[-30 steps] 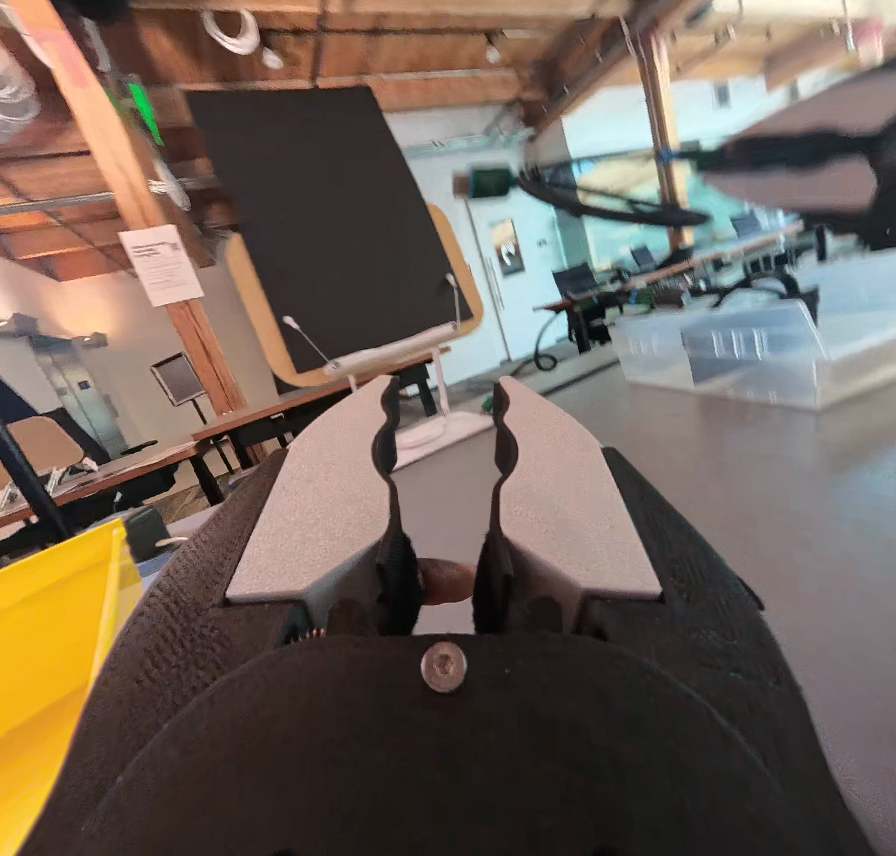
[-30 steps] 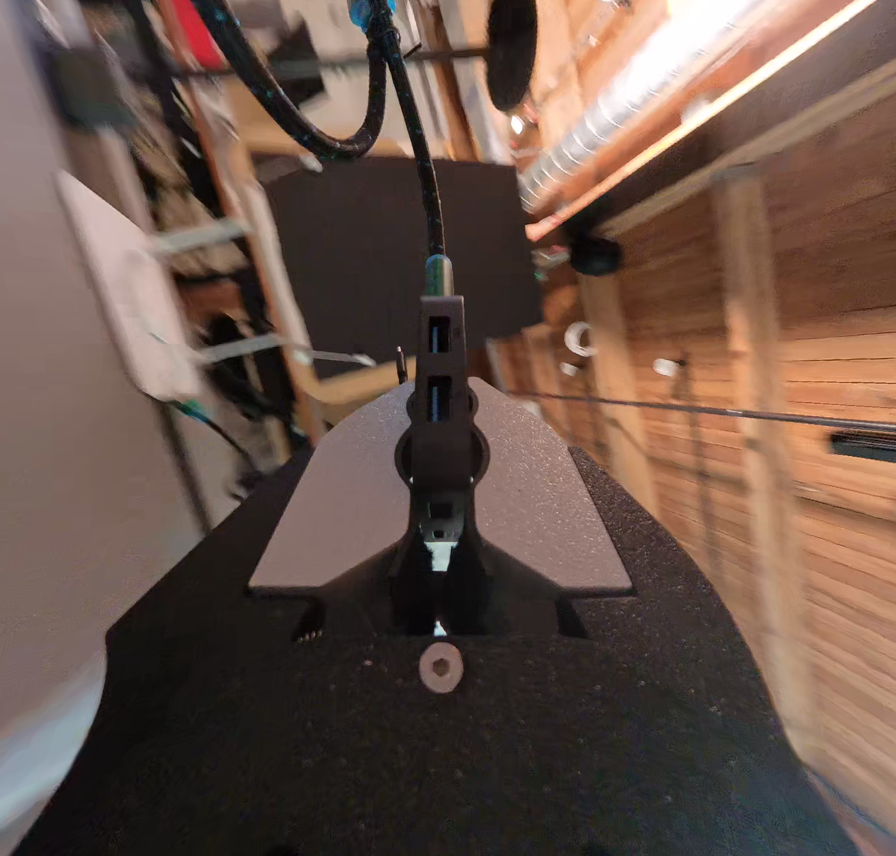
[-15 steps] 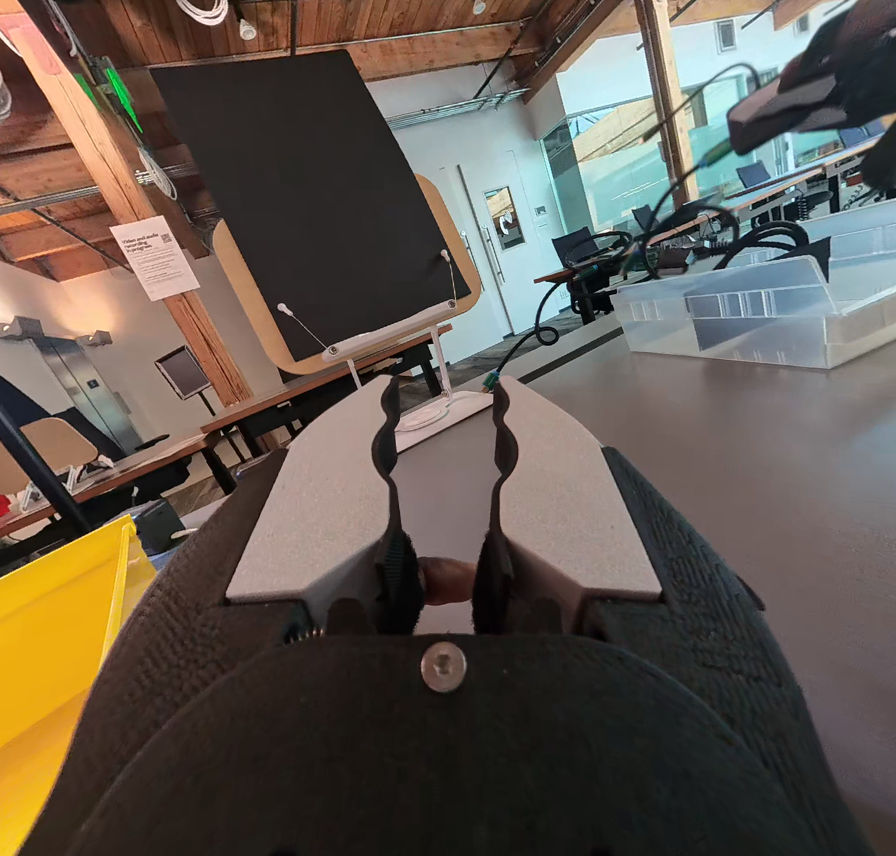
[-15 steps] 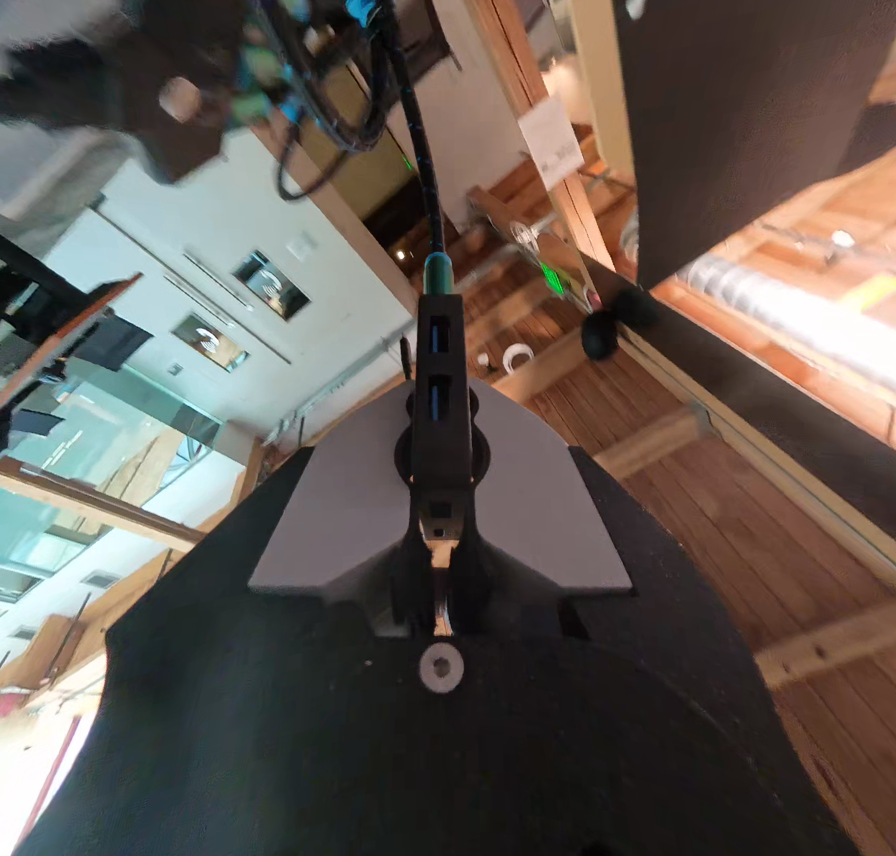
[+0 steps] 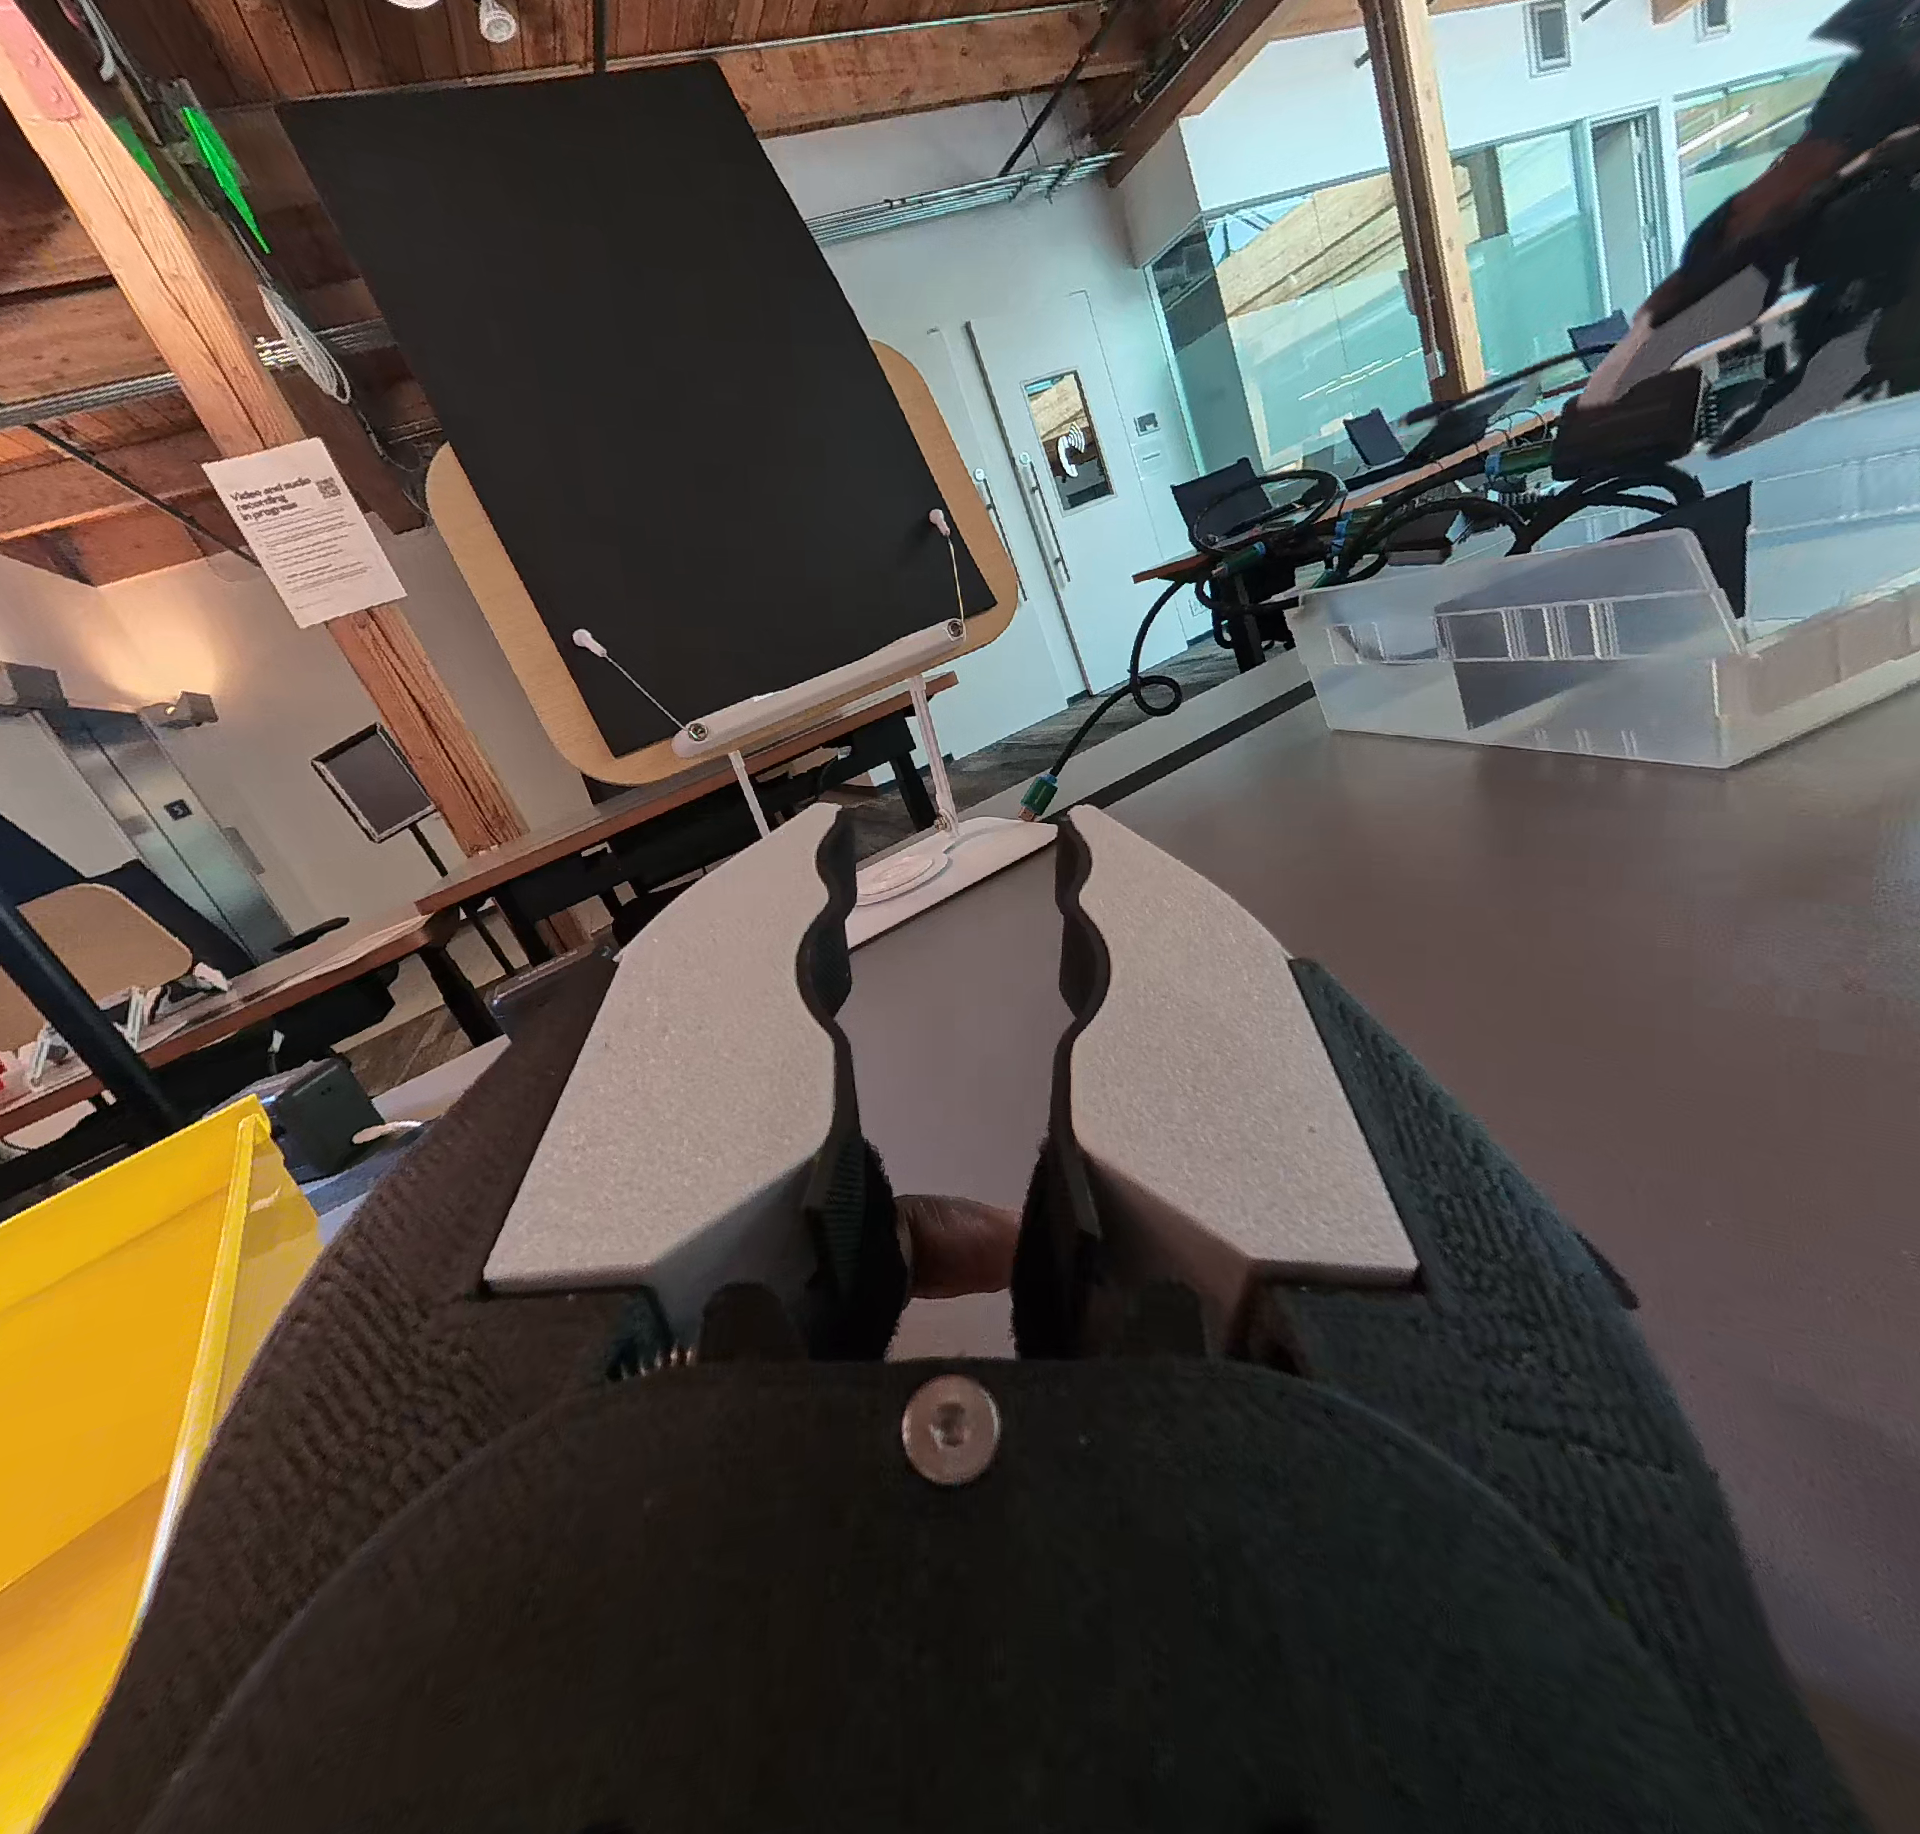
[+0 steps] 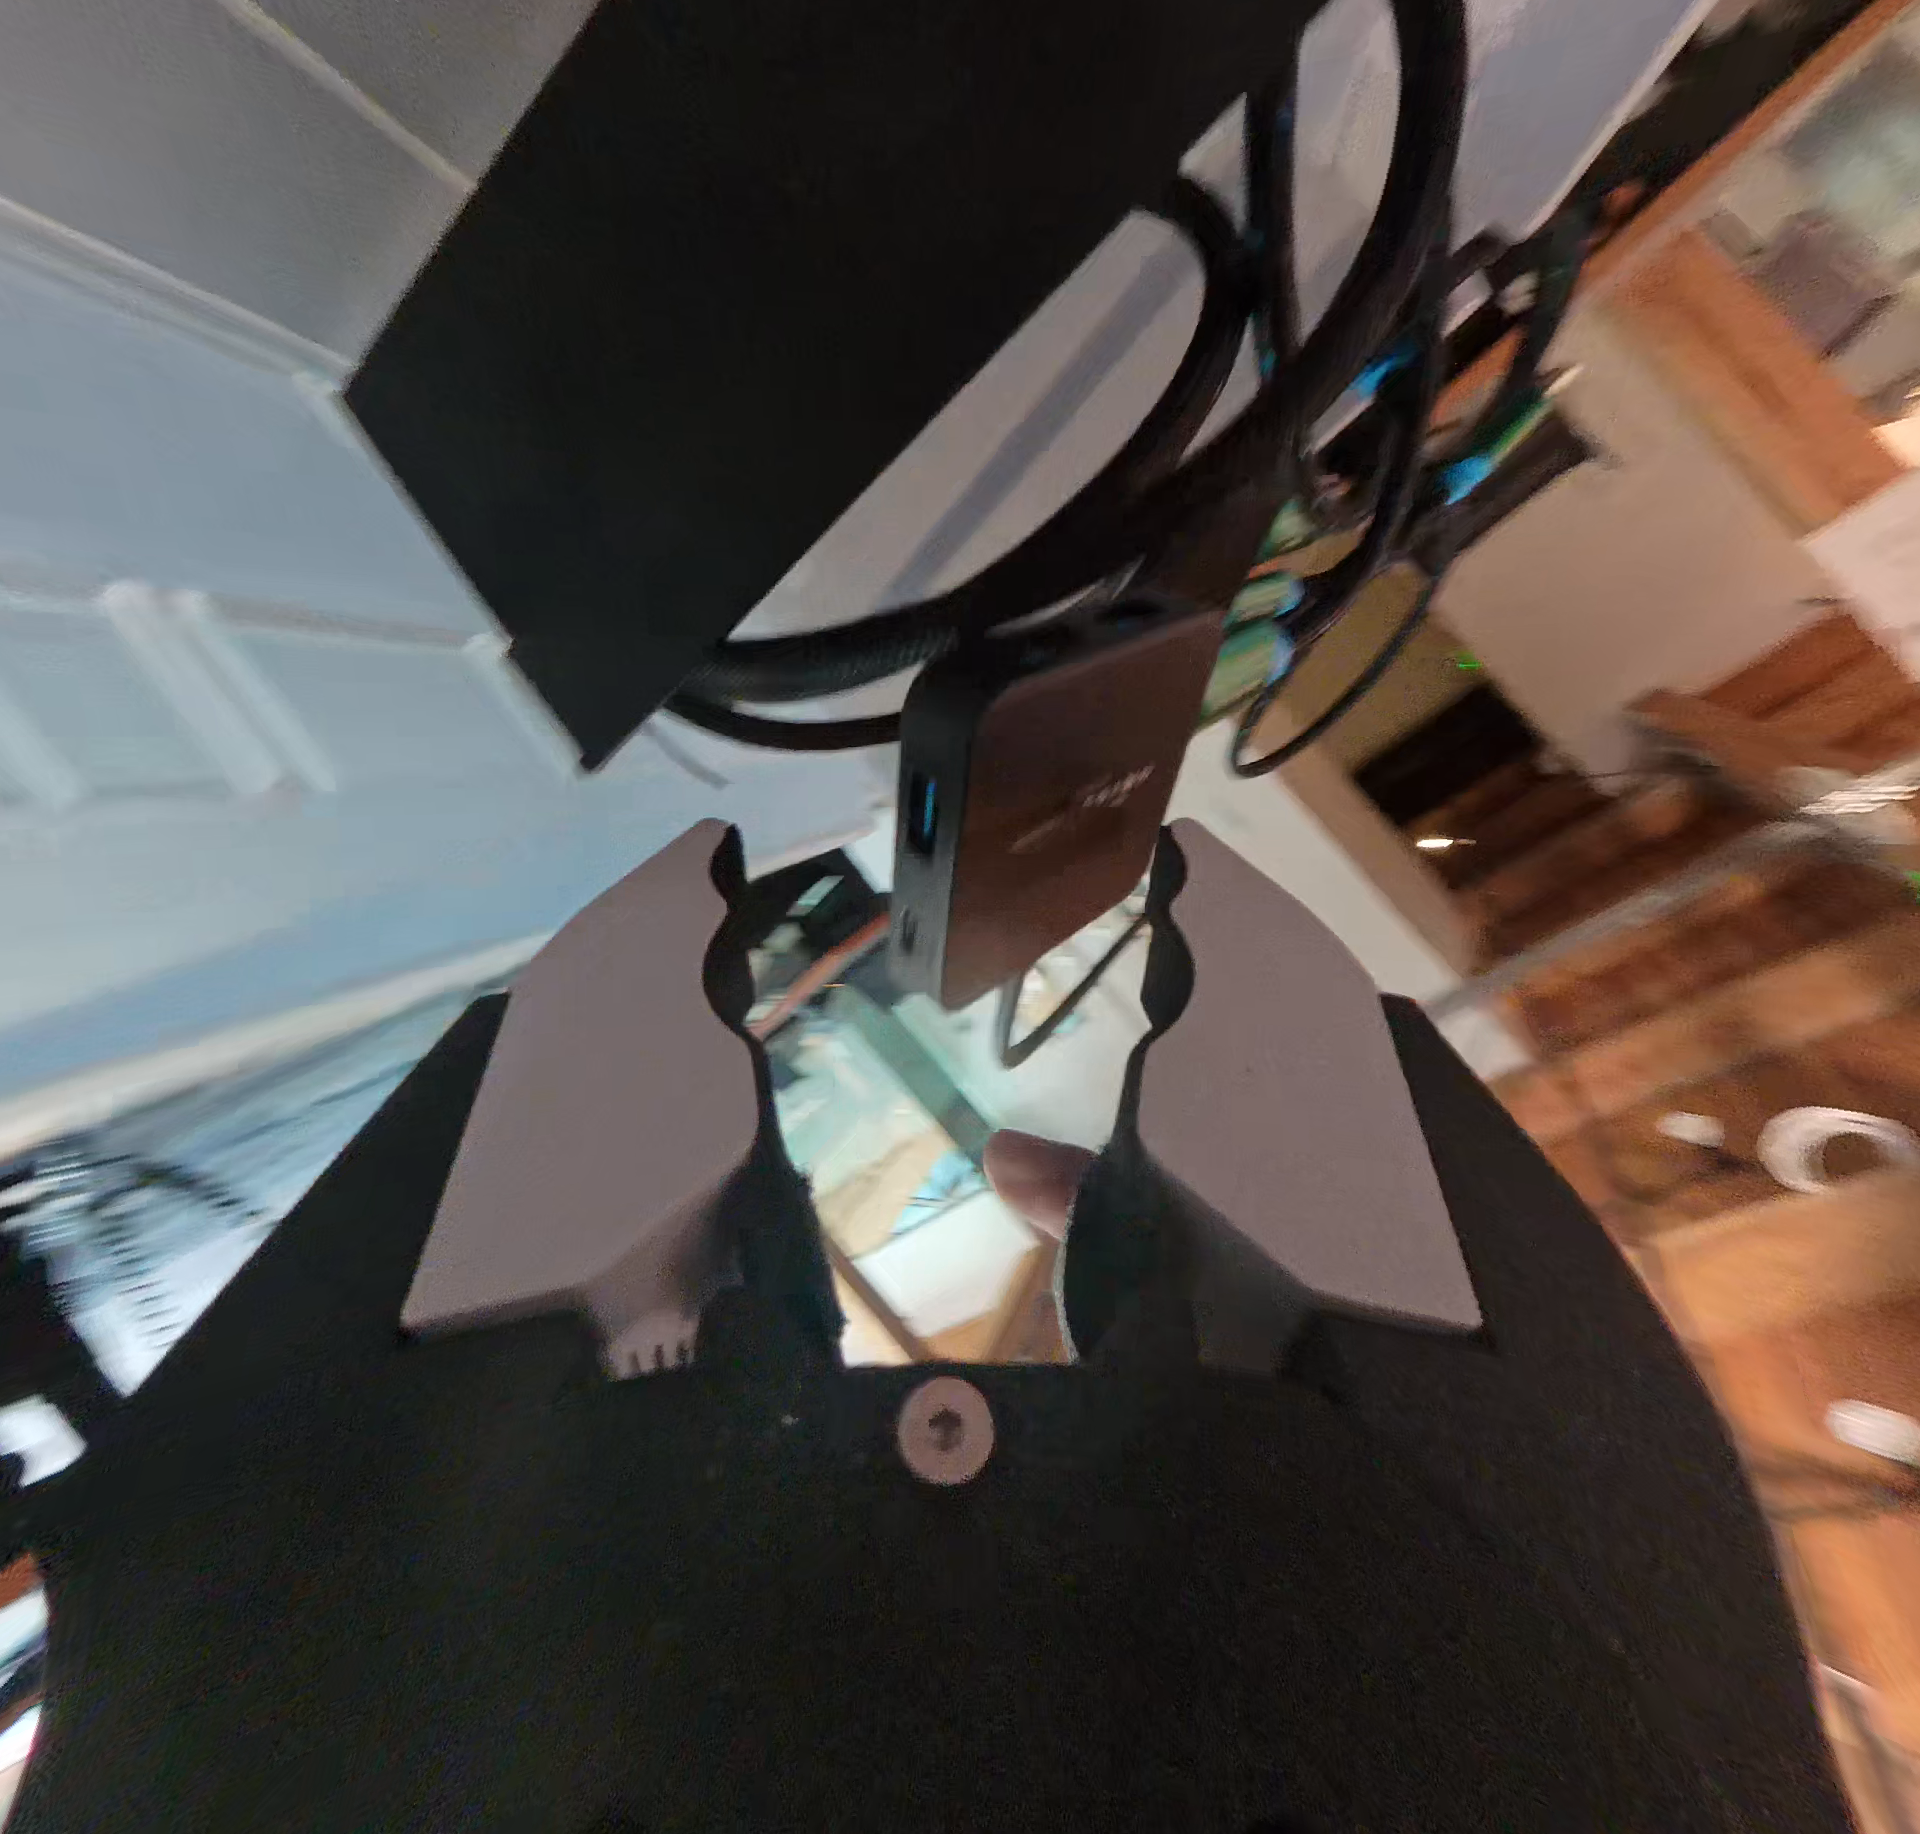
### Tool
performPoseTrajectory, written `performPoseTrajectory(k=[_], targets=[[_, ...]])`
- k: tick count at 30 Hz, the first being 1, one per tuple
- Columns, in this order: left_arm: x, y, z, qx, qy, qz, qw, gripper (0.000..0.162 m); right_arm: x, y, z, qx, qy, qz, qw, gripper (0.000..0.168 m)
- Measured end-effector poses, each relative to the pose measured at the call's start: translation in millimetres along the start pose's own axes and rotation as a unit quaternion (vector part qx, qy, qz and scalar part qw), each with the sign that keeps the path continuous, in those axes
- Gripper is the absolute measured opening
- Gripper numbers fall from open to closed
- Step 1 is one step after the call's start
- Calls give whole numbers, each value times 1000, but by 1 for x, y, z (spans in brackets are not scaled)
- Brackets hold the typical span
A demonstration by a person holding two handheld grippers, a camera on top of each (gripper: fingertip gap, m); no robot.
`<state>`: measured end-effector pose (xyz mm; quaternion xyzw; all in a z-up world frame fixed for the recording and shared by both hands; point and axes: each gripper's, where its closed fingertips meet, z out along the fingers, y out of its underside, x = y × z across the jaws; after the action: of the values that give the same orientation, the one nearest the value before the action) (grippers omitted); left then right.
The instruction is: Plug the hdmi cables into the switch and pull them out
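Note:
My left gripper (image 5: 951, 839) rests low over the grey table (image 5: 1507, 1057), open, with nothing between its fingers. A black HDMI cable with a green plug (image 5: 1039, 797) lies just beyond its fingertips. My right gripper (image 6: 945, 849) is wide open. The dark flat switch (image 6: 1049, 808) hangs tilted between and just beyond its fingertips, and neither pad presses on it. Black cables (image 6: 1351, 330) run from the switch's far end. In the left wrist view the right gripper (image 5: 1683, 330) is blurred above the clear bin, with the switch (image 5: 1631, 423) just under it.
A clear plastic bin (image 5: 1558, 662) holding cables stands at the right of the table. A yellow bin (image 5: 104, 1421) is close at the left. A black board on a white stand (image 5: 935, 870) stands at the table's far edge. The left gripper's tips are roughly 55 cm from the right gripper's.
My right gripper was shut on the switch's edge and has opened wide; the switch has left the grasp and turned. The right gripper swung over the clear bin. The left gripper has stayed put.

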<state>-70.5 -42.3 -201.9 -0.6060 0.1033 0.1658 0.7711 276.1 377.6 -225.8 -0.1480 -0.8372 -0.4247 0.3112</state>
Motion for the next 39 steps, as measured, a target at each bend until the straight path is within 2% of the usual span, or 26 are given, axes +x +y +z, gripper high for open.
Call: performPoseTrajectory(k=[2,4,6,7,8,9,12,13,14,15,18,19,20,21,23,24,28,32,34,35,38,39], targets=[[0,-1,0,1,0,-1,1000,37,-9,9,-11,2,-61,58,996,70],[1,-1,-1,2,3,-2,1000,37,-18,18,-23,-2,-129,163,978,65],[1,-1,0,1,5,-2,1000,37,-11,18,-35,1,-159,314,936,70],[1,-1,0,1,5,-2,1000,37,3,16,-41,7,-137,394,909,72],[1,-1,0,0,6,-3,1000,37,19,7,-49,28,-117,476,871,74],[1,0,0,0,6,-5,1000,37,36,-10,-60,70,-106,555,822,78],[0,0,-1,0,4,-9,1000,37,85,-87,-102,247,-109,723,636,93],[0,0,-1,-1,5,-9,1000,37,97,-112,-113,294,-110,743,591,93],[1,0,0,-2,7,-8,1000,37,101,-133,-118,310,-110,755,568,93],[2,1,0,-3,9,-7,1000,37,97,-151,-114,294,-113,764,564,93],[6,2,0,-6,16,8,1000,37,69,-184,-83,163,-128,772,600,95],[8,2,1,-7,18,14,1000,37,66,-197,-76,150,-142,772,600,90],[9,2,1,-8,19,20,1000,37,66,-211,-71,153,-162,772,595,74],[9,2,1,-8,18,24,1000,37,64,-216,-65,136,-161,778,592,68],[7,0,0,-4,8,29,1000,37,58,-201,-59,61,-106,783,610,32],[4,-2,-1,1,-1,29,1000,37,56,-201,-61,47,-103,777,619,29],[-12,-13,-8,23,-49,38,998,37,50,-203,-74,24,-107,772,626,25],[-49,-21,-33,-13,-161,107,981,38,40,-202,-89,29,-97,774,625,21],[-57,-28,-38,-19,-161,128,979,38,38,-203,-93,51,-95,779,617,23],[-62,-31,-42,-21,-167,130,977,38,38,-205,-95,66,-101,774,621,26],[-63,-42,-47,10,-161,106,981,38,40,-211,-109,110,-148,738,649,55],[-59,-43,-46,19,-151,94,984,38,44,-203,-113,105,-139,745,644,53]])
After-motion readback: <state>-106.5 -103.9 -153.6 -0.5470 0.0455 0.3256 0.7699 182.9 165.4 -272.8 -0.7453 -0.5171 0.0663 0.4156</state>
